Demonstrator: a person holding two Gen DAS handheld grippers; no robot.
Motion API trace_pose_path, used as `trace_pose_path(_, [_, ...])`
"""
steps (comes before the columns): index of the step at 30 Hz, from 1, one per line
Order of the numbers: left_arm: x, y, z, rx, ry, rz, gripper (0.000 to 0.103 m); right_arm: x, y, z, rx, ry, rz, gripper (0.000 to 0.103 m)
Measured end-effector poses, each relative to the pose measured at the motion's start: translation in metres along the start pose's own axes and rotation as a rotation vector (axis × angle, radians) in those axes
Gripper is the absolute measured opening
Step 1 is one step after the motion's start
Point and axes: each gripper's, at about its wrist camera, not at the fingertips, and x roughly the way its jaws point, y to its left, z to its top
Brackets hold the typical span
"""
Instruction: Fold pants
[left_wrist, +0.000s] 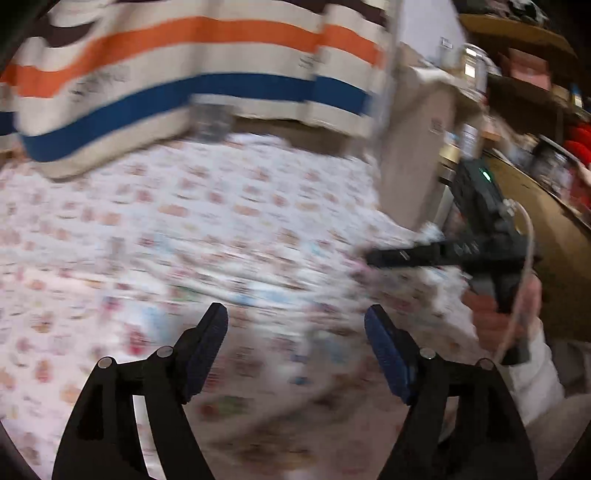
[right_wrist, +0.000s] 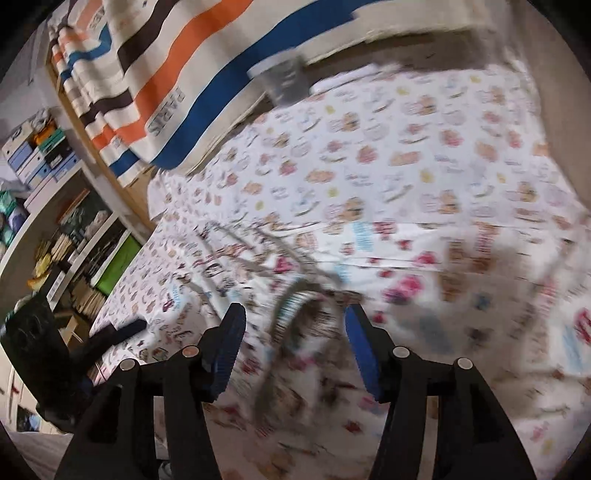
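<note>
The pants (right_wrist: 406, 288) are white cloth with pink, red and blue prints, crumpled on a bed sheet (right_wrist: 406, 155) with a similar print. My right gripper (right_wrist: 294, 310) is open just above them. A ribbed edge of the pants (right_wrist: 291, 302) rises between its blue pads (right_wrist: 225, 354) without being pressed. My left gripper (left_wrist: 295, 310) is open too, hovering over the blurred printed cloth (left_wrist: 295, 354) with nothing gripped. In the left wrist view the right gripper (left_wrist: 406, 254) reaches in from the right, held by a hand (left_wrist: 495, 317). The left gripper's black body (right_wrist: 122, 332) shows in the right wrist view.
A cream blanket with orange, blue and brown stripes (left_wrist: 184, 74) hangs over the far side of the bed (right_wrist: 166, 92). A cardboard box (left_wrist: 417, 147) and cluttered shelves (left_wrist: 535, 74) stand to the right. Shelving with boxes and books (right_wrist: 37, 155) is at the left.
</note>
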Motion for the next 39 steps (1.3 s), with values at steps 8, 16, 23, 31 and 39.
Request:
trace_pose_path(8, [0.010, 0.051, -0.006, -0.077, 0.020, 0.145, 0.075, 0.054, -0.019, 0.011, 0.227, 0.118, 0.026, 0.048])
trace_pose_path(16, [0.037, 0.063, -0.022, -0.112, 0.098, 0.205, 0.074, 0.052, -0.043, 0.020, 0.337, -0.048, -0.108, 0.009])
trace_pose_path(23, [0.043, 0.060, -0.023, -0.079, 0.140, 0.188, 0.074, 0.049, -0.016, 0.018, 0.117, -0.159, -0.335, 0.009])
trace_pose_path(31, [0.050, 0.050, -0.024, -0.024, 0.187, 0.175, 0.075, 0.036, -0.035, 0.010, 0.158, -0.107, -0.287, 0.026])
trace_pose_path(39, [0.051, 0.031, -0.026, 0.075, 0.172, 0.218, 0.078, -0.062, -0.059, -0.032, 0.179, -0.306, -0.411, 0.065])
